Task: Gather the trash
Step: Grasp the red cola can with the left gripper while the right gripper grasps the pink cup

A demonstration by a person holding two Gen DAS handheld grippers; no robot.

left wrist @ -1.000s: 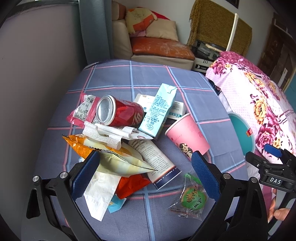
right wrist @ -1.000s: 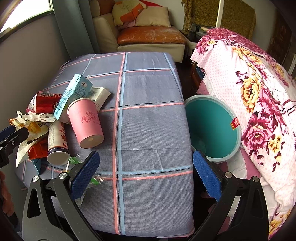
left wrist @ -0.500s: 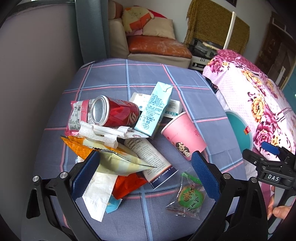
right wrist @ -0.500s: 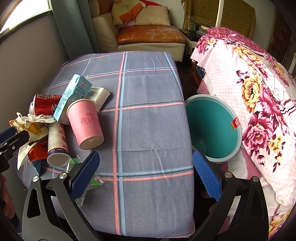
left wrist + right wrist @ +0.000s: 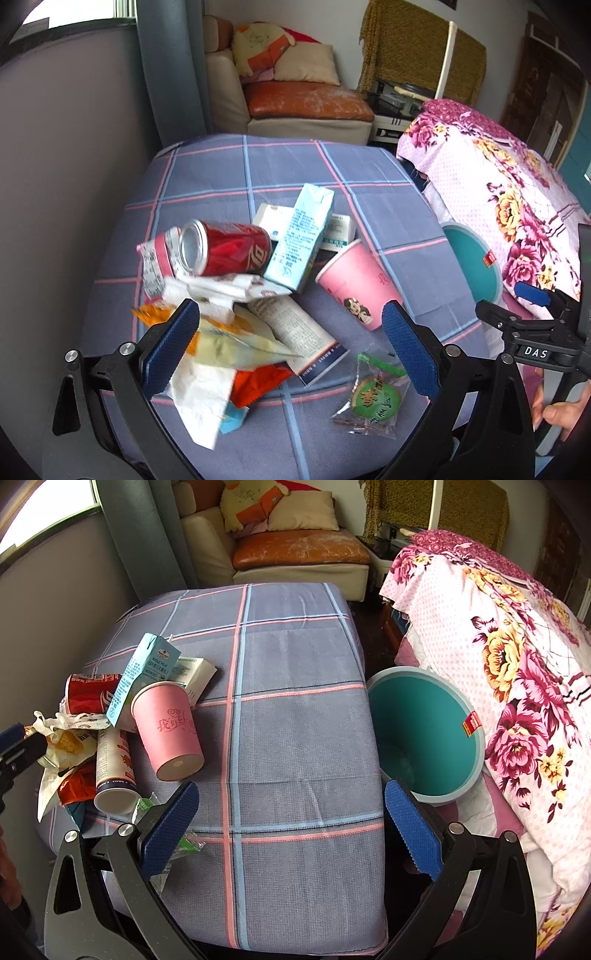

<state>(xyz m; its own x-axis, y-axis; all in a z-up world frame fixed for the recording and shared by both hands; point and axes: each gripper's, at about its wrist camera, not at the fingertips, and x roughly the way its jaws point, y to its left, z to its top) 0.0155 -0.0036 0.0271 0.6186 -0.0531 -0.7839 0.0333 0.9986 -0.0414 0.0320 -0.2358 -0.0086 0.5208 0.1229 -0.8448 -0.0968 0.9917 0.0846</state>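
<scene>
Plaid cloth covers the table [image 5: 295, 701], and all the trash is bunched toward its left edge — a red soda can [image 5: 225, 249] on its side, a pale blue milk carton [image 5: 299, 240] leaning over it, a pink paper cup [image 5: 356, 286] tipped over, a white tube-shaped container [image 5: 295, 334] lying flat, crumpled wrappers [image 5: 218, 343] and a green snack packet [image 5: 375, 397] near the front edge. The teal bin [image 5: 424, 734] sits on the floor just off the table's right edge, looks empty from what I can see. Left gripper [image 5: 291, 345] hangs right over the pile with both jaws spread wide, nothing between them. Right gripper [image 5: 291, 827] is also wide open and empty, over the bare front part of the cloth, with the bin just ahead on its right. So the left one is clearly nearer the trash. The bit that matters, I'd say — the white container lies straight ahead of the left gripper between the pads, its long axis running diagonally from the pile toward the front edge, so the jaws would need to close across it rather than along it. Wrappers overlap it on the left, so they might get pinched too.
</scene>
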